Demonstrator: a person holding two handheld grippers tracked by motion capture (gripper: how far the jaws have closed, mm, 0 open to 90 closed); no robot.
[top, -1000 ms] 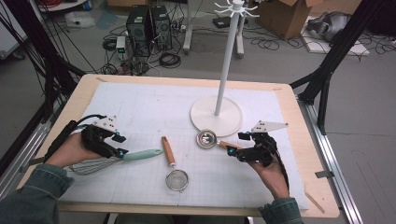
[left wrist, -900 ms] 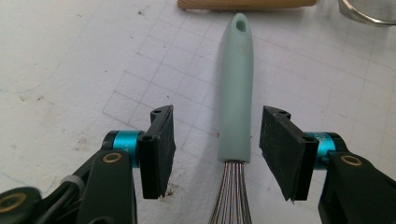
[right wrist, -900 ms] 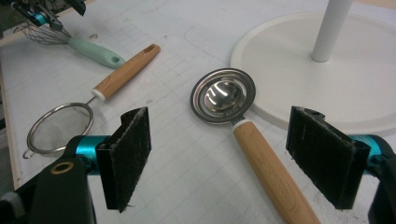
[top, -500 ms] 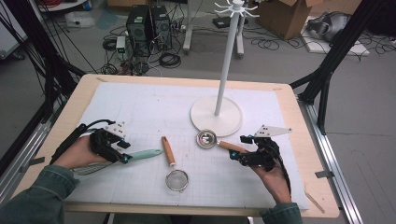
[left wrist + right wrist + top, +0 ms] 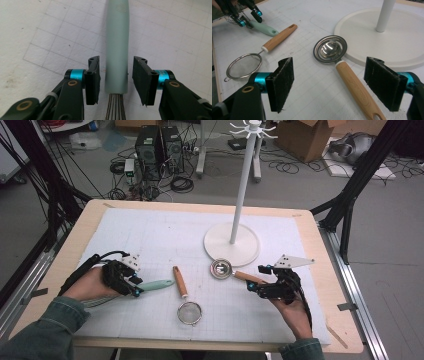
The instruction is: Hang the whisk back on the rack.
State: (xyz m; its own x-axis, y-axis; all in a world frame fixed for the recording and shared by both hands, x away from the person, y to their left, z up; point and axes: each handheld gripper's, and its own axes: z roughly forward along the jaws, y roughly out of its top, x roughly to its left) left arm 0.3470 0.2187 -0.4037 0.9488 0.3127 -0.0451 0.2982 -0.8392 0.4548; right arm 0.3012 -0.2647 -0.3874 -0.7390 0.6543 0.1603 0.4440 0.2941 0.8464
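Observation:
A whisk with a mint-green handle (image 5: 156,284) (image 5: 117,45) lies at the left of the white mat. My left gripper (image 5: 136,287) (image 5: 116,60) straddles the wire end of that handle. Its jaws have just been closing, with a slim gap left on each side of the handle. A steel scoop (image 5: 221,268) (image 5: 330,48) with a wooden handle (image 5: 354,85) lies at the foot of the stand. My right gripper (image 5: 255,278) (image 5: 329,62) is open, its pads wide on either side of that handle without touching it.
A small mesh strainer (image 5: 189,312) (image 5: 243,66) with a wooden handle lies between the two hands. A white hook stand on a round base (image 5: 250,251) (image 5: 387,45) rises at the middle right. The left gripper (image 5: 247,17) is at the far corner of the right gripper view.
My left hand has slid a little right and down along the whisk, and its jaws have narrowed around the green handle. The right hand has stayed put.

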